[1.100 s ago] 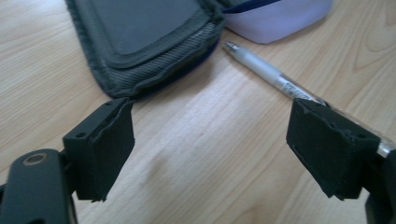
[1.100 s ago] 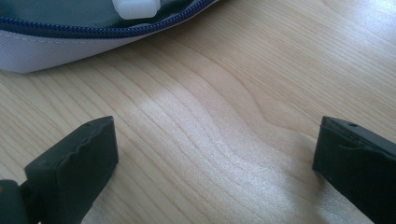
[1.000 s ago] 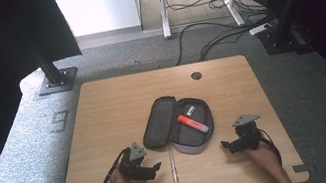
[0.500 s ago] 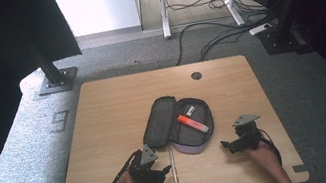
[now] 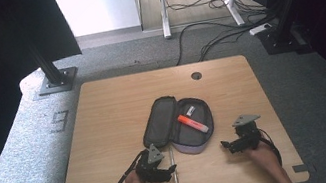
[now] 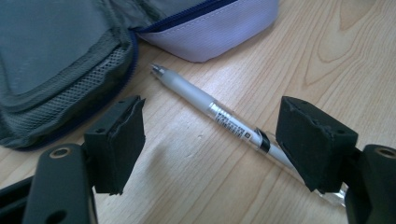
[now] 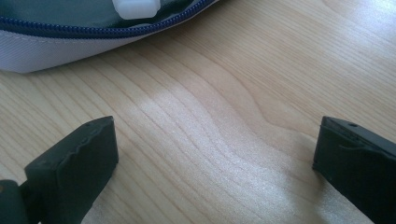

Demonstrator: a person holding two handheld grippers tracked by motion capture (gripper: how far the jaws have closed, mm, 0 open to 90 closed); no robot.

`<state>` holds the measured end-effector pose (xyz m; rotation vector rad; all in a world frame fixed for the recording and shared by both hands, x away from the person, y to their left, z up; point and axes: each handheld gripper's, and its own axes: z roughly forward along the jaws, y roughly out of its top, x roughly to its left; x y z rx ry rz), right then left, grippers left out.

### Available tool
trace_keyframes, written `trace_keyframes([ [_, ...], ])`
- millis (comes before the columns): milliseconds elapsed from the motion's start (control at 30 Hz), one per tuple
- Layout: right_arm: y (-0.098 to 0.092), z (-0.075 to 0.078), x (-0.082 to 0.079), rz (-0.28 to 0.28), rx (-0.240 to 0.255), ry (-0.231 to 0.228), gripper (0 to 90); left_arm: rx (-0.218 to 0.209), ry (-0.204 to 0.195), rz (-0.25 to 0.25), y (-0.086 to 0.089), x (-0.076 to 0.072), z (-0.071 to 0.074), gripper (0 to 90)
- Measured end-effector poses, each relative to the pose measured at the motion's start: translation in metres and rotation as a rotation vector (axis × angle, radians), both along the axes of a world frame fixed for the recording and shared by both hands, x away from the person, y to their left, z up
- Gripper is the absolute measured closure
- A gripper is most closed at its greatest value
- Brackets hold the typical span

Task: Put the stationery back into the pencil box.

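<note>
Your left gripper [image 6: 210,140] straddles the pen [image 6: 219,116] at lower centre, its jaws closing in but not touching; your right gripper [image 7: 215,163] gapes empty over the desk [image 7: 243,93].

- A light wooden table [image 5: 103,112] with a round dark cable hole [image 5: 196,75] near its far edge.
- Grey carpet floor [image 5: 18,147].
- Black cables [image 5: 223,40] lie tangled beyond the table.
- A white metal desk frame [image 5: 163,5].
- A black stand base [image 5: 55,80].

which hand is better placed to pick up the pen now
Left. The left tool has its jaws open on either side of the pen, not yet pressing it. The right tool faces bare table beside the pencil case.
</note>
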<state>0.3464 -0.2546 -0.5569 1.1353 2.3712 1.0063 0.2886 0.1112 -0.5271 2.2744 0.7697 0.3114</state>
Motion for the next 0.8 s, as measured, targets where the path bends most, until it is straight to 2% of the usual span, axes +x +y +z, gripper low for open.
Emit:
trace_keyframes([
  [300, 0.0, 0.0, 0.0, 0.0, 0.001, 0.0, 0.0, -0.01, -0.002, 0.012, -0.007, 0.001, -0.006, 25.6],
  [567, 0.0, 0.0, 0.0, 0.0, 0.0, 0.0, 0.0, 0.054, 0.012, 0.022, -0.008, 0.002, -0.012, 27.8],
  [600, 0.0, 0.0, 0.0, 0.0, 0.0, 0.0, 0.0, 0.064, 0.01, 0.025, -0.008, 0.002, -0.013, 28.6],
  [700, 0.0, 0.0, 0.0, 0.0, 0.0, 0.0, 0.0, 0.055, 0.016, 0.023, -0.004, 0.002, -0.013, 32.9],
  [800, 0.0, 0.0, 0.0, 0.0, 0.0, -0.001, 0.0, 0.044, 0.025, 0.026, 0.0, 0.002, -0.012, 41.1],
])
